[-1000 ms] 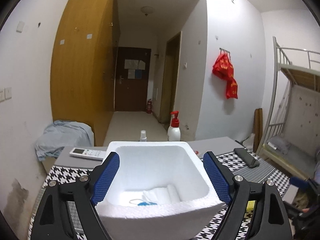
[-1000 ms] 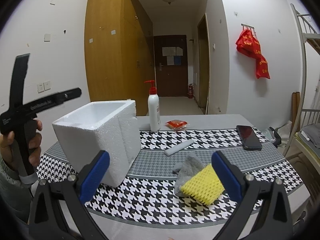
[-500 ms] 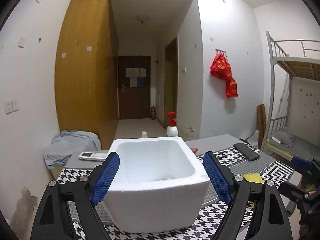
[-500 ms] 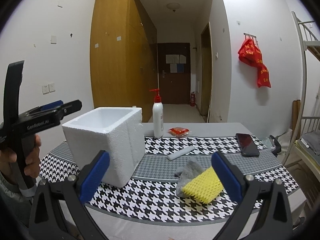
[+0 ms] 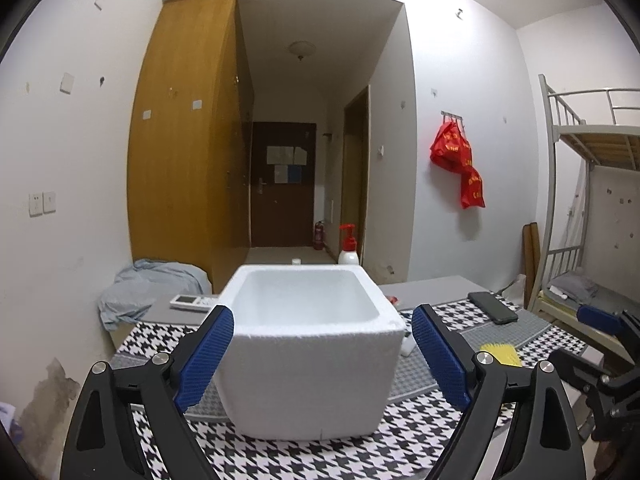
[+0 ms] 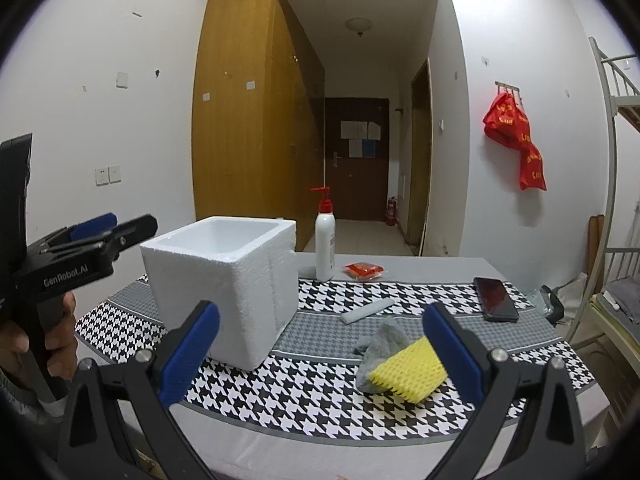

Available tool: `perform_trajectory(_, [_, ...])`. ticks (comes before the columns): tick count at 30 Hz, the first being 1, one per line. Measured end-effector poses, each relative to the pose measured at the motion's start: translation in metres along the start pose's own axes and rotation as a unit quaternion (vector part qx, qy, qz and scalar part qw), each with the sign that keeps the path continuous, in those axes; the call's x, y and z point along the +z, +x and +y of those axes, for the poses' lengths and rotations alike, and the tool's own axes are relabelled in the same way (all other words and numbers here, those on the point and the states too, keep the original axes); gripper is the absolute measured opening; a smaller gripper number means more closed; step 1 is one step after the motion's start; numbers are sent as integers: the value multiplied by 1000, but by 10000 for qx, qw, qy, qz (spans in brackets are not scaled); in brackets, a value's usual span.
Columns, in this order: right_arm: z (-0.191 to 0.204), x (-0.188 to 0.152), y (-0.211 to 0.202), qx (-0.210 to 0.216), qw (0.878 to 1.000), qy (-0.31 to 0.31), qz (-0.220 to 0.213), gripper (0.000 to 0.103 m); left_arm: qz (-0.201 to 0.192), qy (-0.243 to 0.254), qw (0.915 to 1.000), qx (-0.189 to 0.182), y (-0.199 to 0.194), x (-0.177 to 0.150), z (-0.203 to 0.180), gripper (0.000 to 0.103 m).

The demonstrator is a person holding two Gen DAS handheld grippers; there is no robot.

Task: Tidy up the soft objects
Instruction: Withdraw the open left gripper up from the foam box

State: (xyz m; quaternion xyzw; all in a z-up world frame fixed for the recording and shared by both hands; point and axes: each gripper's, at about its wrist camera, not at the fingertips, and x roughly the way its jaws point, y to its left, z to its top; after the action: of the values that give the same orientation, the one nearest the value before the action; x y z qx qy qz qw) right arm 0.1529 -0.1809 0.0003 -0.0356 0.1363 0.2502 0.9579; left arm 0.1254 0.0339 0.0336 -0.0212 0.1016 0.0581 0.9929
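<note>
Setting, as I read it from my feeds: dormitory room. Evidence: metal bunk bed [image 5: 592, 184] at right; tall wooden wardrobe [image 5: 188, 140]; entry door [image 6: 356, 160] down a short hallway; red bags [image 6: 516, 140] on wall hooks; table in houndstooth cloth [image 6: 320, 384]

Both my grippers are just hanging in the air with nothing in them. The left gripper [image 5: 322, 356] has its jaws spread wide; from the right camera I can see my hand [image 6: 48, 344] wrapped round its handle. The right gripper [image 6: 320, 348] is wide open too, held level.
</note>
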Motion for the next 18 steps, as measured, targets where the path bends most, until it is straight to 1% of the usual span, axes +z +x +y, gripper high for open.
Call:
perform_trajectory(3, [-3,-4,-3,22,10000,-2,-63,103,-22,-66,10000,44,-1,-5,-4,96])
perform_trajectory(7, [-8,-10,-4,20,10000,-42,-48,103,-35,1,10000,74,-4,-13,-11,97])
perform_trajectory(12, [-19,-15,-7,135,9999,-39,-73,103,-53,-78,10000,0,-8,-21,-23,99])
perform_trajectory(18, [-39,-24,-5,234,9997,45,-28,103,92,-187,9998,-24,-4,-32,-41,101])
